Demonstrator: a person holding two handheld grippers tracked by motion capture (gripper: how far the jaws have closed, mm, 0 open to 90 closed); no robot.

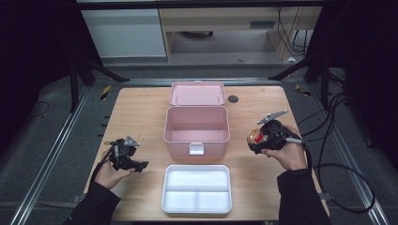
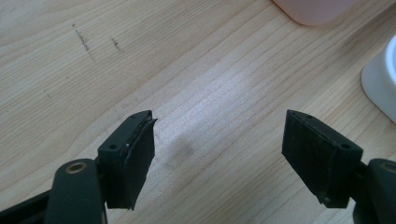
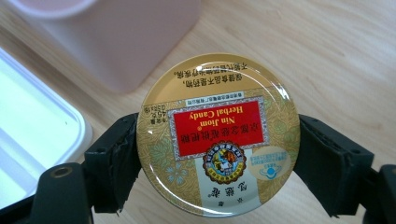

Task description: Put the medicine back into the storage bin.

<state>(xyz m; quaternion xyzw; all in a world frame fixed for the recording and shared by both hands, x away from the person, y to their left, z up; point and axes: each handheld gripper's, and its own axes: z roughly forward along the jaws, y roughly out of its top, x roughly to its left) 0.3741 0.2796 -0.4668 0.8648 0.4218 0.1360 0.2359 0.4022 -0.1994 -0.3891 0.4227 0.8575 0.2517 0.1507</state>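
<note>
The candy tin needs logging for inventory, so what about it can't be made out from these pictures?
- Candy tin, right gripper view: sides hidden by the right gripper; bottom edge cut off by the frame; contents unseen under the lid.
- High view: tin too small, label unreadable.
- Pink box: front wall hides the near part of its floor.

Round candy tin (image 3: 218,135): gold, red label panel, pale floral pattern, white lower band. Open box (image 1: 196,125) at frame centre: pink throughout, white latch. Divided tray (image 1: 196,205) at lower centre: white. Table (image 1: 136,117): light wood grain. Gripper pads (image 2: 135,158): black.
</note>
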